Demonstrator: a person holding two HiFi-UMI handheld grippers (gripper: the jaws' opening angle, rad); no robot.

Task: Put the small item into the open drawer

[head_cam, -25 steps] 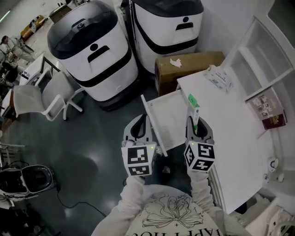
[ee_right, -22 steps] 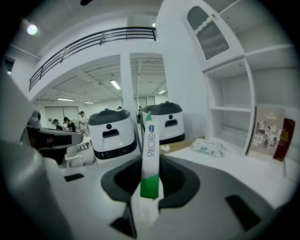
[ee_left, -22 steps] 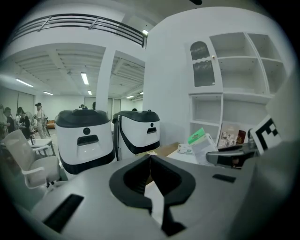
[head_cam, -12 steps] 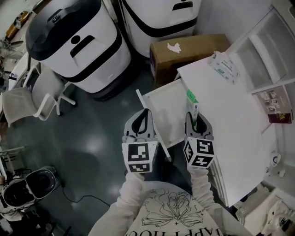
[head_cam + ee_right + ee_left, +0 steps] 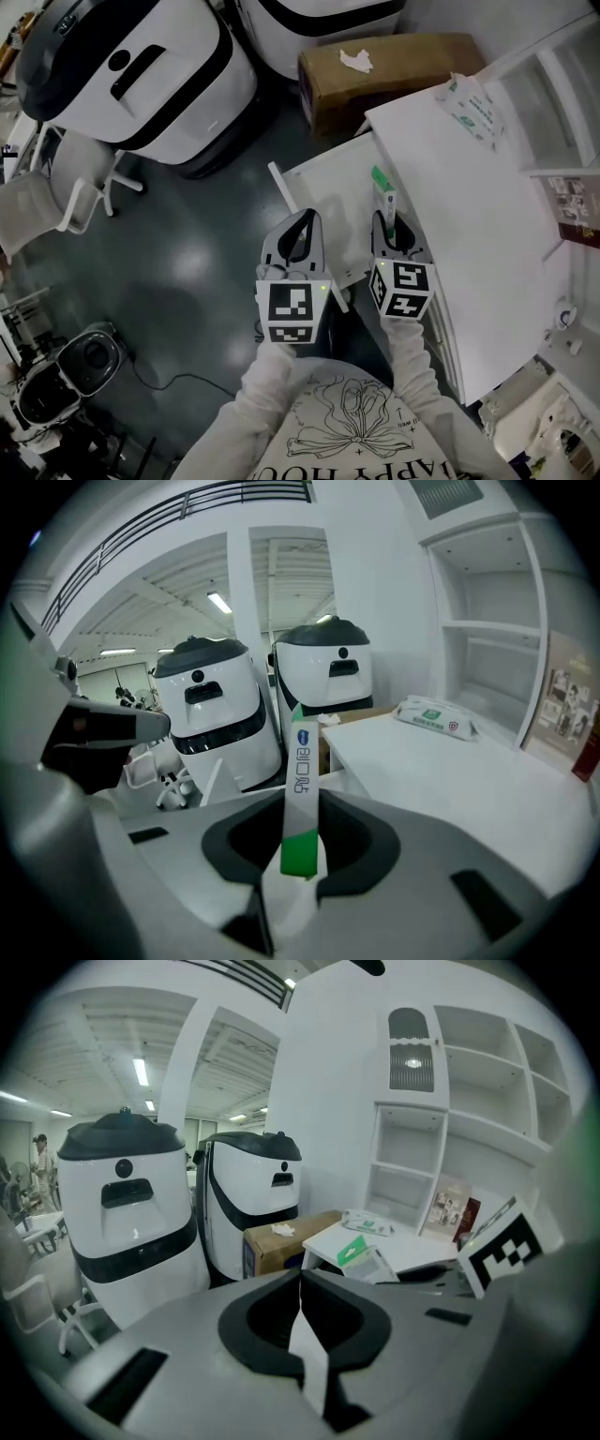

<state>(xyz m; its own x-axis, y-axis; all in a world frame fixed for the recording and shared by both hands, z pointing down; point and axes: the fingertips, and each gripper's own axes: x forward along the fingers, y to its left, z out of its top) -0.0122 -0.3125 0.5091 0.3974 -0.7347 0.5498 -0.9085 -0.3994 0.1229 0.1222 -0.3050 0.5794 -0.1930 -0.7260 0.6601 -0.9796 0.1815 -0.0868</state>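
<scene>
A flat white box with a green end, the small item point(image 5: 382, 192), stands up out of my right gripper point(image 5: 390, 221), which is shut on its lower end. In the right gripper view the small item point(image 5: 300, 794) rises between the jaws. It hangs over the right side of the open white drawer point(image 5: 328, 192), close to the desk's edge. My left gripper point(image 5: 304, 221) is shut with nothing in it and hovers over the drawer's front panel point(image 5: 309, 242). In the left gripper view the left gripper point(image 5: 300, 1281) has its jaws closed together, with the small item point(image 5: 361, 1258) beyond to the right.
The drawer sticks out from a white desk point(image 5: 469, 225) that bears a tissue packet point(image 5: 473, 105) at its far end. A cardboard box point(image 5: 389, 58) lies on the floor beyond the drawer. Two large white-and-black machines point(image 5: 131, 70) and a white chair point(image 5: 56, 202) stand to the left.
The head view has shifted, so the desk and machines sit higher in the picture. Both grippers have edged slightly forward over the drawer. The right gripper still holds the item.
</scene>
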